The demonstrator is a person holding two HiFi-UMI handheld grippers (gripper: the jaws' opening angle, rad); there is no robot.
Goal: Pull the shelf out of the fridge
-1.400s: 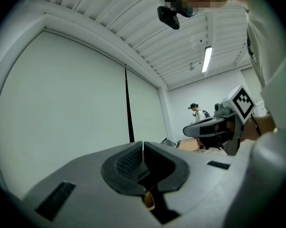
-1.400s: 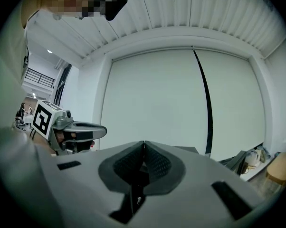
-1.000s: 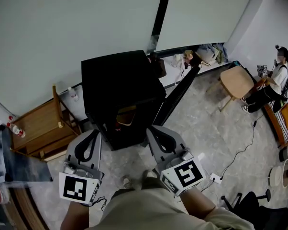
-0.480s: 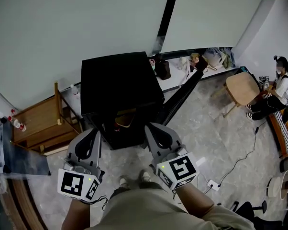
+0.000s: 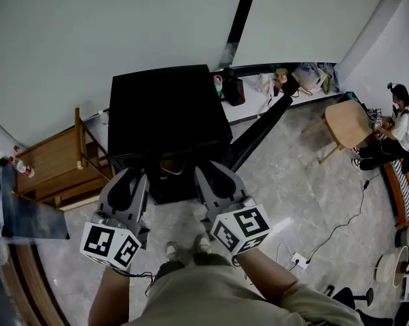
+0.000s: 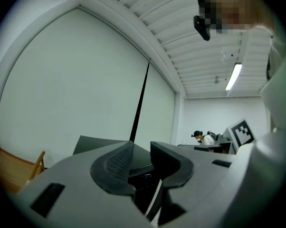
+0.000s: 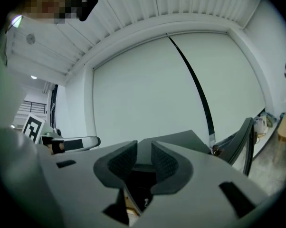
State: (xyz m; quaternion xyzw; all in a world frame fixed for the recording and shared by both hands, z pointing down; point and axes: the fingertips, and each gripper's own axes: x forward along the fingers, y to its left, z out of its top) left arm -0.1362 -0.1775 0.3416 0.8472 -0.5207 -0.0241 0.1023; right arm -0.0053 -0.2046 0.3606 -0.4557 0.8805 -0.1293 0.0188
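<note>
A black mini fridge (image 5: 165, 117) stands on the floor against the wall, with its door (image 5: 259, 131) swung open to the right. Its inside is dark; something orange (image 5: 170, 168) shows there, and I cannot make out the shelf. My left gripper (image 5: 138, 176) is at the left of the opening and my right gripper (image 5: 206, 172) at the right, both pointing level into it. In the left gripper view my left gripper (image 6: 142, 158) has a gap between its pads. My right gripper (image 7: 144, 158) does too. Both sets of jaws have just been opening, with nothing between them.
A wooden rack (image 5: 51, 172) stands left of the fridge. A round wooden table (image 5: 347, 124) and a seated person (image 5: 398, 117) are at the far right. A cable and power strip (image 5: 299, 258) lie on the floor right of my feet (image 5: 184, 250).
Both grippers have moved forward and down, from in front of the fridge to the mouth of its opening. The fridge and its door have not moved.
</note>
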